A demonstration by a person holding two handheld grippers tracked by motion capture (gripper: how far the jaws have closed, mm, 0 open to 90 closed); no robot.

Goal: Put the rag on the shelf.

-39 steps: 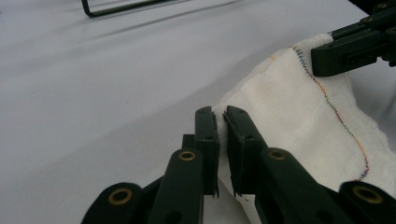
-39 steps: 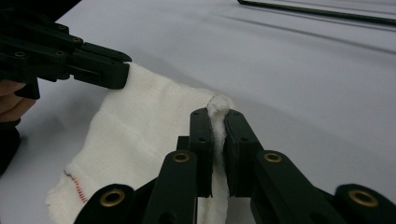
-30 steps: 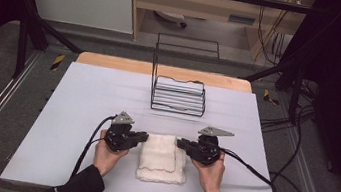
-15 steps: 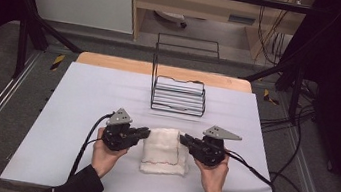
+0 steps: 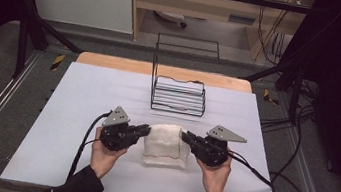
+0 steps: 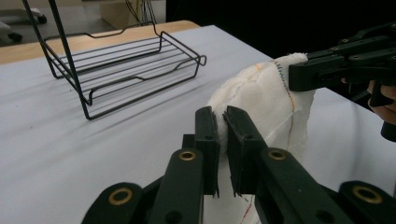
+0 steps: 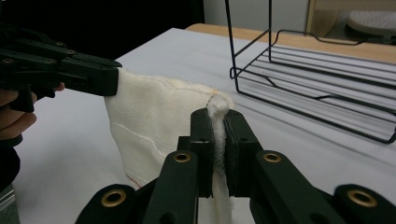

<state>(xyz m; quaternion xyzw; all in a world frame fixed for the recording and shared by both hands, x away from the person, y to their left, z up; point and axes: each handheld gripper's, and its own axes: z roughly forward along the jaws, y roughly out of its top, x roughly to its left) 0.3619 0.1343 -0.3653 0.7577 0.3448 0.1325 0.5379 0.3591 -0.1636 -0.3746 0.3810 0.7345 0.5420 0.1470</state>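
Lifted since a moment ago, the cloth (image 5: 165,145) now hangs between my left gripper (image 5: 144,131) and right gripper (image 5: 186,138), each pinching an upper corner, above the table (image 5: 82,99) near the wire rack (image 5: 178,95).

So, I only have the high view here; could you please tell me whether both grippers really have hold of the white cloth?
Observer: Yes. In the left gripper view, the left gripper is shut on a fold of the white cloth.
Operator: And the right one, please?
Observer: The right gripper pinches a cloth edge that stands up between its jaws.
Operator: Is the cloth flat on the table?
Observer: No, it hangs raised between the two grippers, its lower part draping toward the table.
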